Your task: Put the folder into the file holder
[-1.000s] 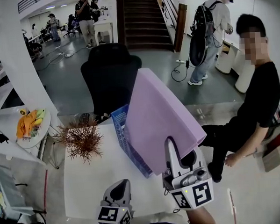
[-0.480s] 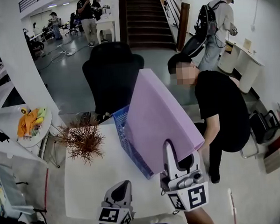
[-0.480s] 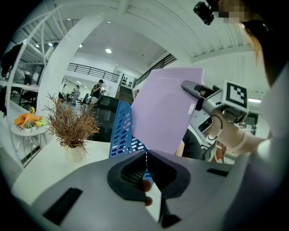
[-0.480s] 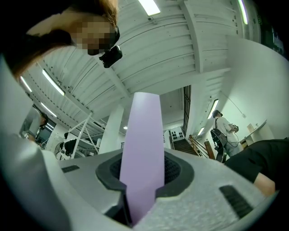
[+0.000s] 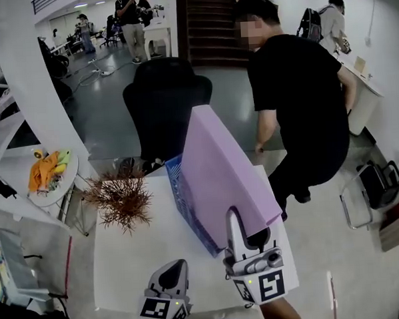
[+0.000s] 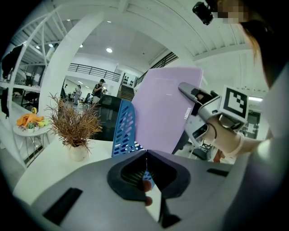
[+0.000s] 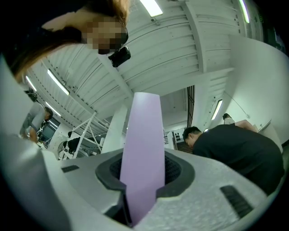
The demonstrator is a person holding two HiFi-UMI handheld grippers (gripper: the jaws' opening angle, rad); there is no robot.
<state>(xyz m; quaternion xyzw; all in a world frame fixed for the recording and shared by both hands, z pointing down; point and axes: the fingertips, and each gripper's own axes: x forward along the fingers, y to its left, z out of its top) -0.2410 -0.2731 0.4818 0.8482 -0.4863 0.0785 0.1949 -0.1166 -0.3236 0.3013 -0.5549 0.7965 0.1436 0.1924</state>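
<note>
Folder [image 5: 220, 174]: likely stiff, light, slick (may swing); keep your grip on its lower edge.
Right gripper [image 7: 142, 182]: clamped on folder.
Left gripper [image 6: 145, 158]: closed, empty.

The head view looks steeply down over the surface [image 5: 125, 259], with the file holder [image 5: 182, 203] at mid-frame. The left gripper view sits low, near-left of the file holder [image 6: 124, 131], facing it almost level. The right gripper view, near-right of it, tilts ceilingward, close against the folder [image 7: 142, 158], which all three views share.
</note>
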